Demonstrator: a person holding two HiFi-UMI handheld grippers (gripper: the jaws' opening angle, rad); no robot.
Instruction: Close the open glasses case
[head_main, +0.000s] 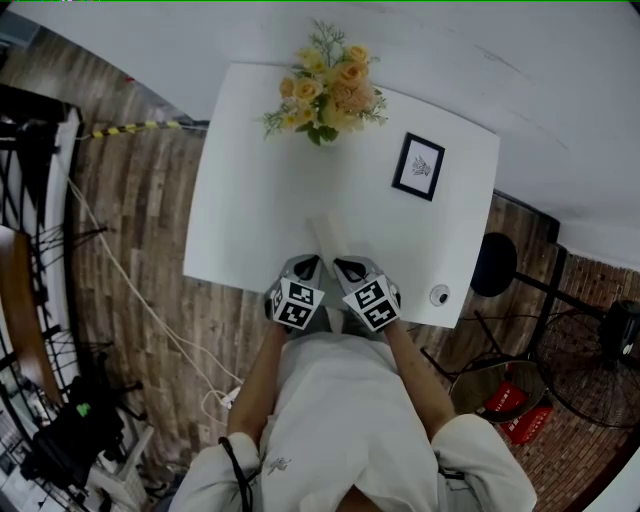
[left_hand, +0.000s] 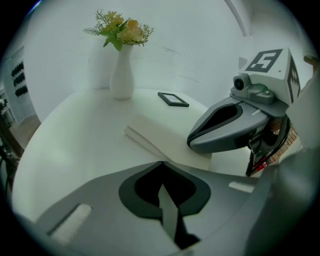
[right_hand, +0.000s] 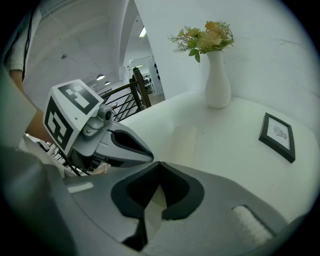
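Both grippers sit at the near edge of the white table (head_main: 240, 200), side by side, marker cubes facing up. The left gripper (left_hand: 161, 164) is clenched: its tips meet with nothing caught between them. The right gripper (right_hand: 159, 164) is the same, tips pressed together and empty, with a patch of cream showing through the dark cut-out behind them.

That cream is the glasses case (head_main: 328, 238), a long pale case lying flat on the table, close to the near edge and about midway along it, just beyond both sets of tips. From the left gripper's camera the case (left_hand: 165, 137) shows a layered long side, one slab over another. Whether the lid is fully down I cannot tell. Neither gripper clearly touches it.

At the middle of the far edge stands a white vase of yellow and peach flowers (head_main: 325, 90). A black picture frame (head_main: 419, 167) lies flat towards the right edge, well apart from the case. A small round white object (head_main: 439, 295) sits at the near right corner — too small to name.
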